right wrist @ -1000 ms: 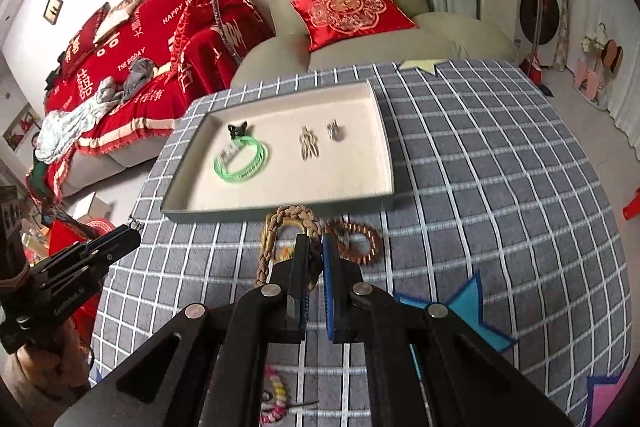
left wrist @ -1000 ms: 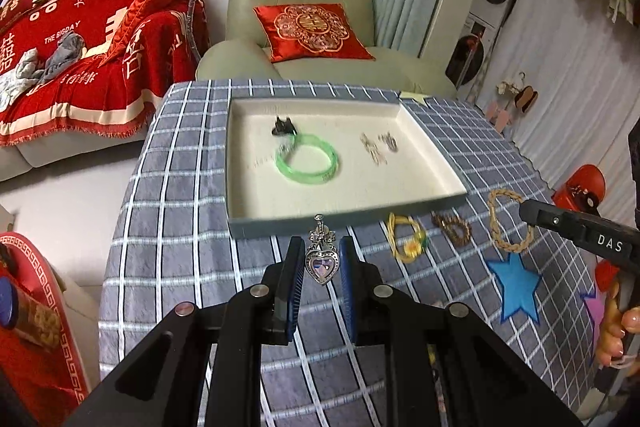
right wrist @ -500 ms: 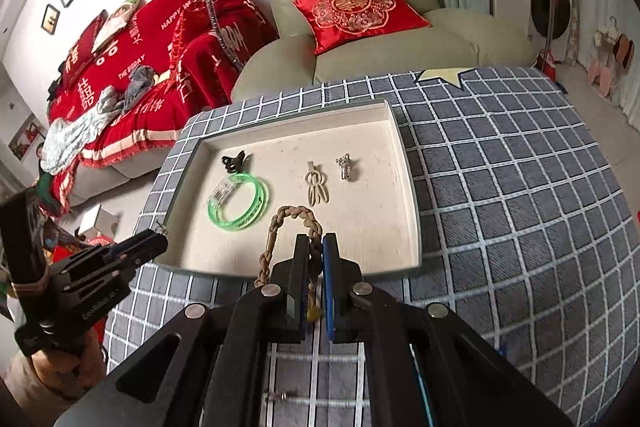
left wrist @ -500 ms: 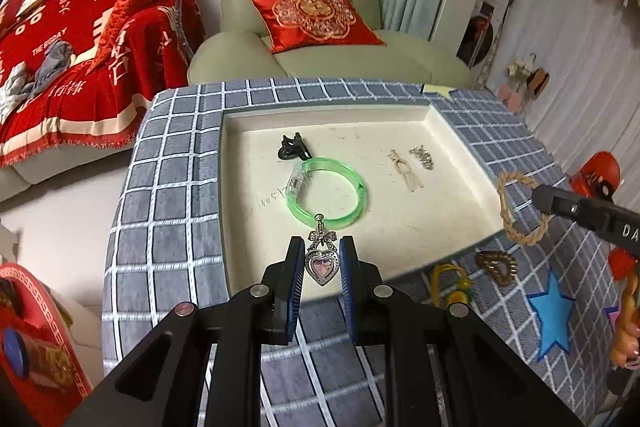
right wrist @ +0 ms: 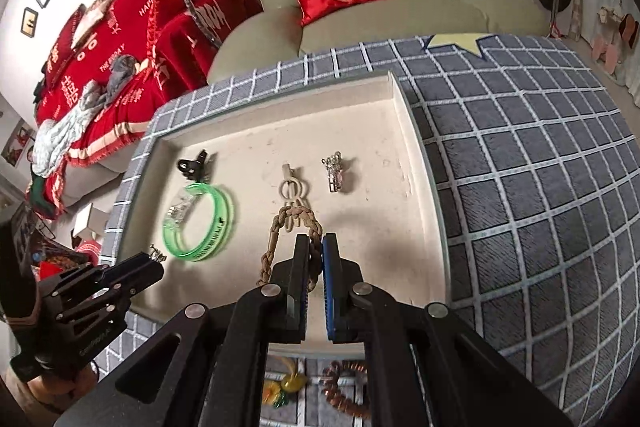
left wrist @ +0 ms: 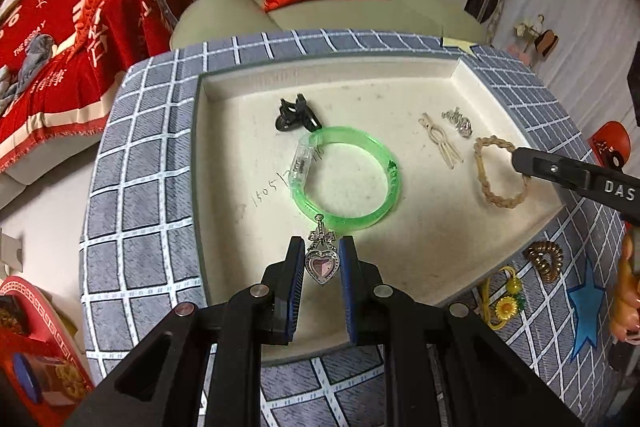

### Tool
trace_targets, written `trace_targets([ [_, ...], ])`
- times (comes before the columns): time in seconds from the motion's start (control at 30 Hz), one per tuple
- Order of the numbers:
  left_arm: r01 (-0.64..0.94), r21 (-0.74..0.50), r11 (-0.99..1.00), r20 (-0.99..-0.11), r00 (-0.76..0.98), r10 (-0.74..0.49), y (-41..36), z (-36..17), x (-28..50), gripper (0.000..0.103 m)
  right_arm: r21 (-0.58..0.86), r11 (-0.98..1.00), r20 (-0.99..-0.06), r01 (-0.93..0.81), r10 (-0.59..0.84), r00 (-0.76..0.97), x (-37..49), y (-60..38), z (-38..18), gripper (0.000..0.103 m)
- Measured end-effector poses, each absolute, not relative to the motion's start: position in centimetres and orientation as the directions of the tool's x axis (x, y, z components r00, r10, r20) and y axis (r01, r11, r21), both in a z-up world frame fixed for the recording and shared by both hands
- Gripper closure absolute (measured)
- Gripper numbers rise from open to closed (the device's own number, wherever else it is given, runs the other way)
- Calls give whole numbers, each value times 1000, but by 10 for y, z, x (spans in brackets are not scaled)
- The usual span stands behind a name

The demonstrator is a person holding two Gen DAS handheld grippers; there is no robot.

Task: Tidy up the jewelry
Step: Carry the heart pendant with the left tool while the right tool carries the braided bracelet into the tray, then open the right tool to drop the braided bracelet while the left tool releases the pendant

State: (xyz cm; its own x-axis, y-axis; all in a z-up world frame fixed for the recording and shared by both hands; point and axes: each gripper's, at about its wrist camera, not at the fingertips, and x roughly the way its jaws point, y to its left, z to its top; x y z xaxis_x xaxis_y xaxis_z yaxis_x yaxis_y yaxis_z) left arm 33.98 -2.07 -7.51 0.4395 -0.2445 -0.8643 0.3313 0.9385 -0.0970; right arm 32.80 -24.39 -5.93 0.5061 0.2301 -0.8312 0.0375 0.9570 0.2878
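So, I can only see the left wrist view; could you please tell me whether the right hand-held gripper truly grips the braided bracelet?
Observer: Yes. The right hand-held gripper is shut on one side of the braided bracelet.
Operator: Is it over the tray?
Observer: Yes, over the tray's near half, just short of the beige knot clip.
Operator: And my left one?
Observer: The left hand-held gripper is at the tray's near left corner, with the heart pendant poking past its tips.

Both my wrist cameras peer steeply down my fingers, close over the same cream tray (left wrist: pixel 400 69) (right wrist: pixel 404 107).
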Motion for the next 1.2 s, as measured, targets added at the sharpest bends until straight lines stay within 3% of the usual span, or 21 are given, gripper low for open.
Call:
trace_targets([
  [0.33, 327, -7, 945, -866, 470, -169, -41, -88, 357, 70, 254, 963, -851, 86, 181, 492, 347, -252, -83, 96],
  [0.7, 295, -8, 955, -850, 502, -162, -43, -88, 358, 70, 215, 974, -858, 68, 155, 490, 347, -250, -88, 94],
  [0.73, 292, -10, 956, -849, 503, -162, -42, -88, 358, 70, 222, 973, -858, 69, 161, 488, 347, -250, -88, 93],
  [0.9, 283, -2, 959, -842, 518, -155, -42, -88, 355, 70, 264, 964, -842, 42, 209, 496, 344, -246, -83, 61],
  [0.97, 278, 6, 960, -839, 525, -147, -42, -89, 353, 70, 249, 968, -836, 40, 194, 513, 341, -243, -77, 44],
  [1.2, 261, 1, 965, -824, 548, -147, -41, -83, 347, 70, 306, 951, -781, 48, 222, 584, 314, -252, -47, 43],
])
